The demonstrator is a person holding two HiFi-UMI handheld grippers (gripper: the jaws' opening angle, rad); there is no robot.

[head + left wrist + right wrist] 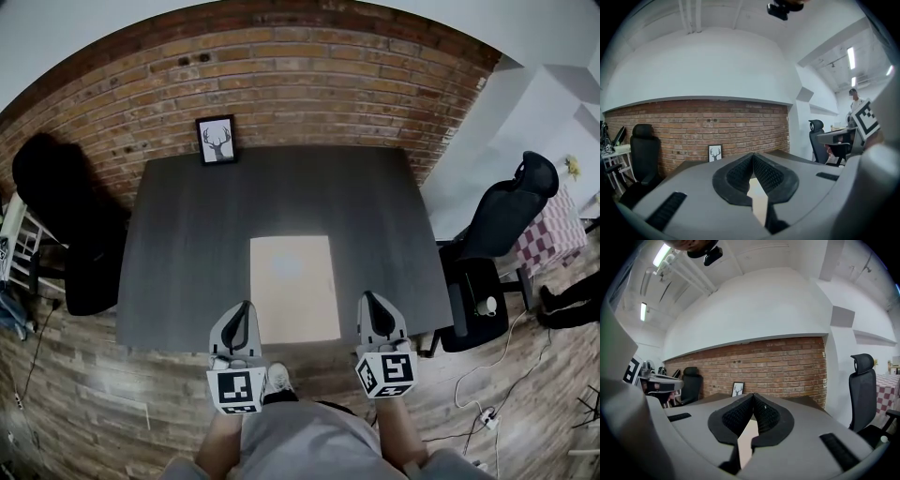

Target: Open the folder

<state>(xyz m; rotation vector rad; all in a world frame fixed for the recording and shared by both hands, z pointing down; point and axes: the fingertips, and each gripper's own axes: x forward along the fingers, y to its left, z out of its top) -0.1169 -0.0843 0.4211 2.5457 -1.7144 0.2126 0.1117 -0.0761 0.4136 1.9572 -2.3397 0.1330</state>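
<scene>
folder (294, 289) flat, closed, on dark surface (187, 234), near front edge, between both grippers. left gripper (246, 309) just off folder's left side, jaws pressed together, nothing in them. right gripper (367, 300) just off right side, jaws pressed together too, empty. neither touches folder. folder looks thin, light, bendy card; probably slides on smooth surface. likely best hold: thin cover edge, one tip under it, other gripper pinning folder down. opening side: cannot tell.
</scene>
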